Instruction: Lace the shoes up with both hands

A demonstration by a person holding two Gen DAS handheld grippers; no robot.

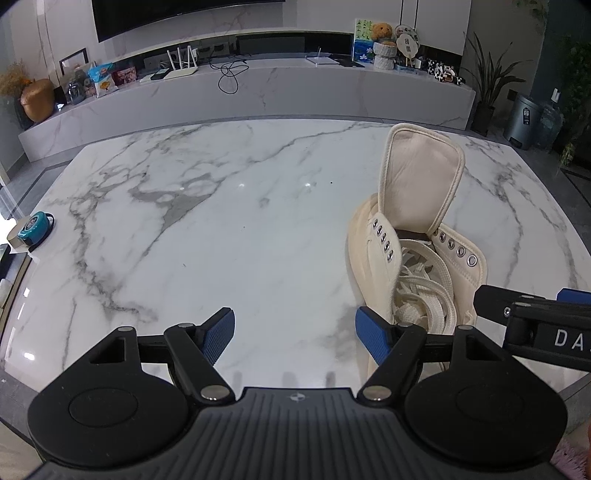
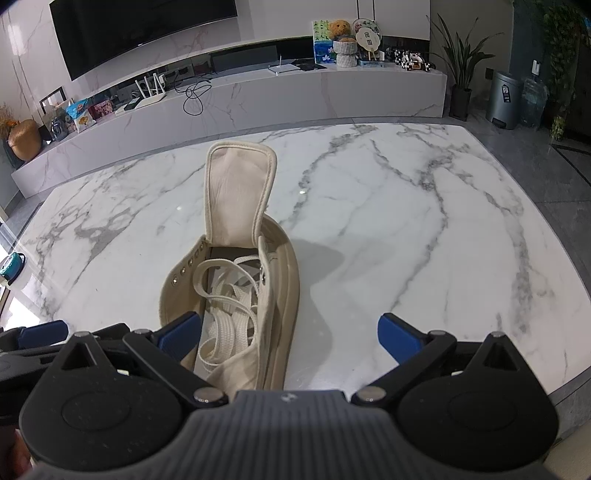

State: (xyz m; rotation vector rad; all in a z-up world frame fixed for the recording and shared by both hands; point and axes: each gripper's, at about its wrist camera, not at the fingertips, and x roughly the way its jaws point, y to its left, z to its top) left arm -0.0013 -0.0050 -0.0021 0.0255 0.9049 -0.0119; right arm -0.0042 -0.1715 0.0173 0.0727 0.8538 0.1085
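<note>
On the marble table (image 1: 221, 221), an unlaced shoe (image 2: 229, 280) between spread claws.

White marble table (image 1: 229, 229), teal tape roll (image 1: 32, 227) at its left edge, teddy bear (image 1: 382, 31), wall television (image 2: 140, 29), potted plant (image 1: 487, 85)

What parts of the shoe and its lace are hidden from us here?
- Shoe heel: in the right wrist view, the right tool body covers it.
- Shoelace ends: piled inside the shoe, tangled in both views, so they cannot be traced.
- Shoe toe: behind the raised tongue in both views.
- Shoe's near end in the left wrist view: behind the left tool.
</note>
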